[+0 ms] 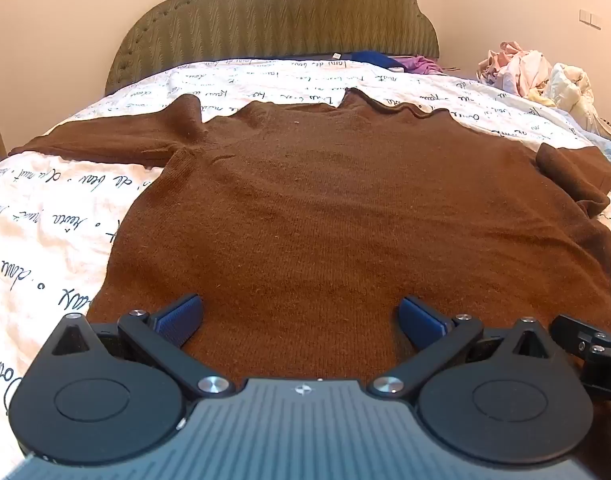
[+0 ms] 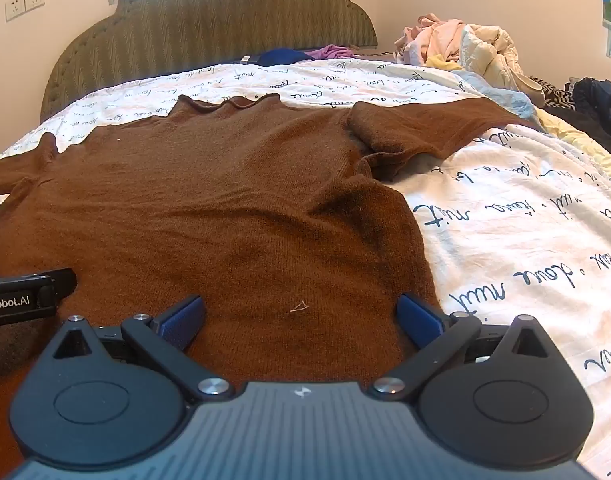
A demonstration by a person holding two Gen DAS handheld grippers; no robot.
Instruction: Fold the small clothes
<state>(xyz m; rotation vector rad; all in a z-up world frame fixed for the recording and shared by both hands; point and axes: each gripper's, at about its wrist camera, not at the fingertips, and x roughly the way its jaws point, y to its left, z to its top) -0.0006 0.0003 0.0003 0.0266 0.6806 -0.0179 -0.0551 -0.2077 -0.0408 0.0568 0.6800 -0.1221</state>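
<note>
A brown knit sweater lies spread flat on the bed, neck toward the headboard; it also shows in the right wrist view. Its left sleeve stretches out to the left, and its right sleeve lies out to the right, partly folded. My left gripper is open and empty just above the sweater's bottom hem, left part. My right gripper is open and empty over the hem's right part, near the sweater's right edge. Each gripper shows at the edge of the other's view.
The bed has a white sheet with black script and a green padded headboard. A pile of light clothes sits at the far right. Blue and purple garments lie by the headboard. Dark clothes lie at the right edge.
</note>
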